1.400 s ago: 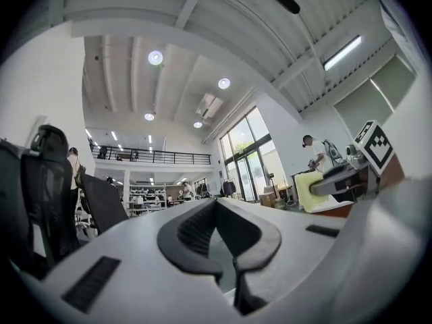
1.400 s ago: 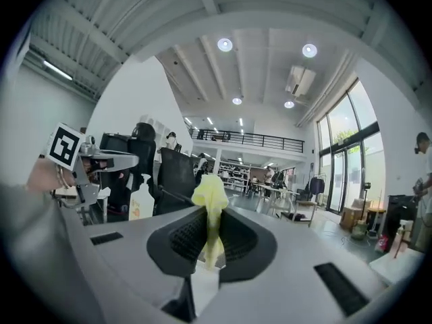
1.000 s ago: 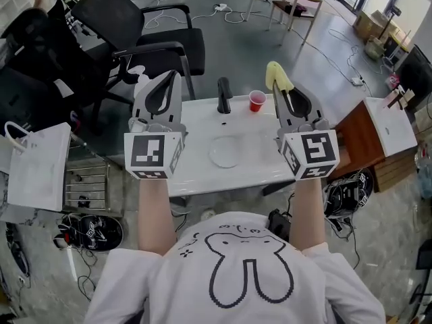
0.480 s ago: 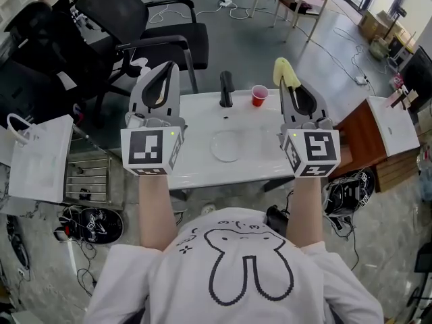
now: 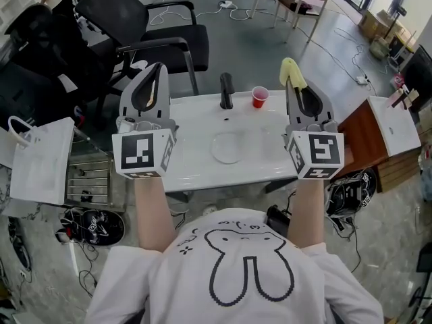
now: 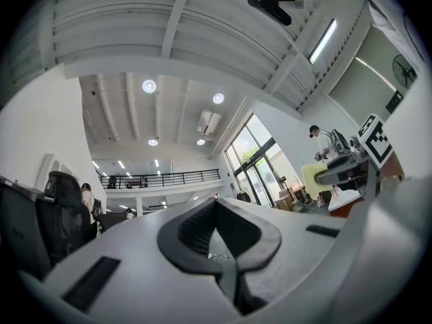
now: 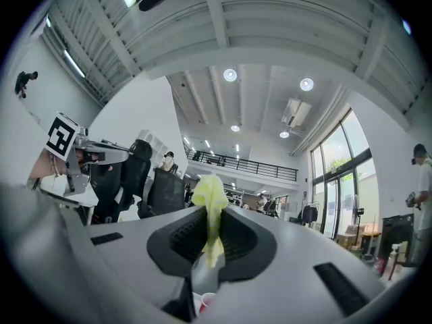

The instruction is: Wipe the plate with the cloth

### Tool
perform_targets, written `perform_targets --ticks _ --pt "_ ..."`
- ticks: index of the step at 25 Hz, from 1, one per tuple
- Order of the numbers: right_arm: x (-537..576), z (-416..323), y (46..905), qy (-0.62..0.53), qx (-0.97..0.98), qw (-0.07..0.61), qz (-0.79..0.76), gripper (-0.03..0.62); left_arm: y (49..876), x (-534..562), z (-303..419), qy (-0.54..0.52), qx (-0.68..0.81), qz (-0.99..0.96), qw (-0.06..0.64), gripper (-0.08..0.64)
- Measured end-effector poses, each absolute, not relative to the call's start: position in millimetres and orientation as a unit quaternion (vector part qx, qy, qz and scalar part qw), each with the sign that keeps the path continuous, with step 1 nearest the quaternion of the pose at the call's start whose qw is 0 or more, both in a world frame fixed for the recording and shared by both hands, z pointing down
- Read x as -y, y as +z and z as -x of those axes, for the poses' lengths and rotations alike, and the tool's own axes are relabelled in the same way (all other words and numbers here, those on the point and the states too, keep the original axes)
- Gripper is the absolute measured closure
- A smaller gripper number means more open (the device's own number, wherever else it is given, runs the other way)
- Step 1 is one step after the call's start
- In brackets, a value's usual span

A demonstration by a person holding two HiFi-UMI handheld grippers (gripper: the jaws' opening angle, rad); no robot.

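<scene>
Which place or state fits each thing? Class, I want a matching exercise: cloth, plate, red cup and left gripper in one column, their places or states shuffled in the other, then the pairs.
Things
1. cloth
2. plate
3. red cup
4. left gripper

Places or states
A. stands near the far edge of the white table, just right of the black upright fixture in the head view
B. shut, nothing between its fingers
C. pinched in the right gripper, up off the table
D. lies flat on the table, between the two grippers in the head view

Pairs: 1-C, 2-D, 3-A, 4-B
</scene>
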State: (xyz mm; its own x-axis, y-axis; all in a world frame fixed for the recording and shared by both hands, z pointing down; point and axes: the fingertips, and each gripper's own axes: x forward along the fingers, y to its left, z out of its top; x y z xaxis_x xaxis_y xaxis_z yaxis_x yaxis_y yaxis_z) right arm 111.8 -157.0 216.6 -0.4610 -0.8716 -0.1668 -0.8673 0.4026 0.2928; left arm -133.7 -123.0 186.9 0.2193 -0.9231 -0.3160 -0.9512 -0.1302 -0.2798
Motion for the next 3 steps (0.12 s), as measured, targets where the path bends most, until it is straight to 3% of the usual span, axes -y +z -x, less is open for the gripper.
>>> perform_targets --ticks 3 --pt "160.3 -115.2 213.9 -0.169 0.836 0.005 -0.523 0.541 185.2 124.9 141.6 0.033 -0.630 0.746 0.213 0.551"
